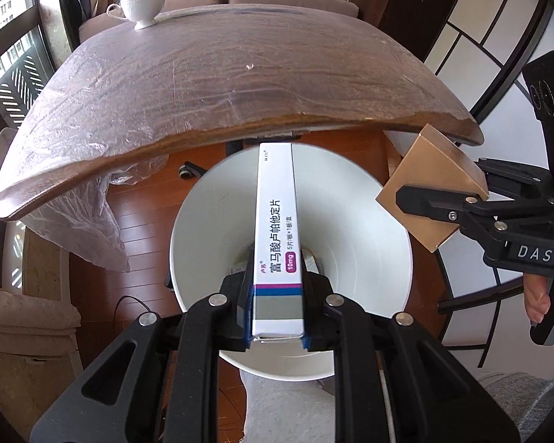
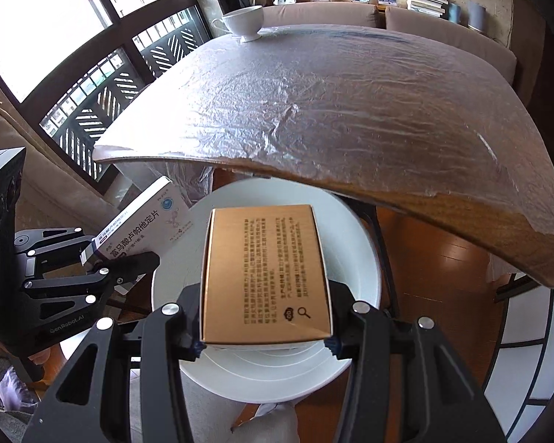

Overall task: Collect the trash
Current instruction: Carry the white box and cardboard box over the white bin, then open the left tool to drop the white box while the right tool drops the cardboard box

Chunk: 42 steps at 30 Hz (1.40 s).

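My left gripper (image 1: 276, 280) is shut on a narrow white medicine box (image 1: 277, 221) with a purple and blue stripe, held over the open white bin (image 1: 365, 229) on the floor. From the right wrist view that same box (image 2: 144, 221) shows at the left, in the left gripper (image 2: 129, 262). My right gripper (image 2: 264, 343) is shut on a tan cardboard box (image 2: 266, 273) with black print, also above the white bin (image 2: 358, 258). The tan box (image 1: 428, 192) and the right gripper (image 1: 424, 203) appear at the right of the left wrist view.
A dark wooden table (image 1: 221, 85) covered in clear plastic film juts out just beyond the bin. A white cup (image 1: 144, 5) stands at its far corner. A sofa, windows and a shelf with books lie behind. The wooden floor (image 1: 144, 243) surrounds the bin.
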{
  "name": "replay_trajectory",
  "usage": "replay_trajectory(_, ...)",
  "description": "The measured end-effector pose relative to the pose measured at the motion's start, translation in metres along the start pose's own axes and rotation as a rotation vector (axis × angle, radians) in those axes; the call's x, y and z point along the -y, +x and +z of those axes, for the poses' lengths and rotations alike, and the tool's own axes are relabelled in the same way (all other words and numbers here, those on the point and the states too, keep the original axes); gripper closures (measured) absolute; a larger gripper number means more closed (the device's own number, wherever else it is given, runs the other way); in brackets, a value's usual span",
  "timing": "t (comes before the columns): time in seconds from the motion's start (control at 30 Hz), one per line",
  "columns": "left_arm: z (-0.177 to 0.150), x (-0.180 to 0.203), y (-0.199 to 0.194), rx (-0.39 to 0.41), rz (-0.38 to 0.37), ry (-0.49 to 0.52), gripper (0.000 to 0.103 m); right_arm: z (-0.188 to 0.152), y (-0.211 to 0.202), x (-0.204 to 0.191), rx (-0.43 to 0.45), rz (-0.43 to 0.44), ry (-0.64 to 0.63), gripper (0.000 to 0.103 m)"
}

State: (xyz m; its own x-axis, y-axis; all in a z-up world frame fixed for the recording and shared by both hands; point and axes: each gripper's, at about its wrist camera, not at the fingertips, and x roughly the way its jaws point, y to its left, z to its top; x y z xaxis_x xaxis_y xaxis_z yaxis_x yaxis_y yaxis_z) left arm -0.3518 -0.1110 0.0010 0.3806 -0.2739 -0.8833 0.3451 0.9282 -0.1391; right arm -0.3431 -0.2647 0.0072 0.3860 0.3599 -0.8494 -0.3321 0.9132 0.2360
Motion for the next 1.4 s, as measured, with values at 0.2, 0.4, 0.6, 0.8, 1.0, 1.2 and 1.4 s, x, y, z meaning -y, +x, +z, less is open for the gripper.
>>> replay_trajectory(0.2,-0.008,0.0,0.019,-0.054,0.007,0.0,0.083,-0.016,0.019,-0.001,-0.052,-0.005,0.004,0.057)
replay_trajectory(0.4,-0.01,0.0,0.036,-0.091,0.022,0.003,0.083,-0.025,0.038,-0.001,-0.096,-0.012,0.013,0.057)
replay_trajectory(0.6,-0.013,-0.001,0.058,-0.131,0.037,0.02,0.083,-0.025,0.059,-0.001,-0.135,-0.019,0.024,0.057)
replay_trajectory(0.8,-0.012,-0.002,0.077,-0.174,0.052,0.035,0.083,-0.025,0.077,0.002,-0.171,-0.03,0.036,0.057)
replay_trajectory(1.0,-0.01,-0.004,0.09,-0.207,0.057,0.061,0.083,-0.024,0.092,0.006,-0.202,-0.039,0.046,0.057)
replay_trajectory(1.2,-0.006,-0.002,0.096,-0.222,0.061,0.071,0.083,-0.02,0.101,0.009,-0.223,-0.044,0.04,0.057)
replay_trajectory(1.4,-0.005,-0.003,0.097,-0.214,0.075,0.091,0.07,-0.023,0.105,0.01,-0.238,-0.031,0.027,0.044)
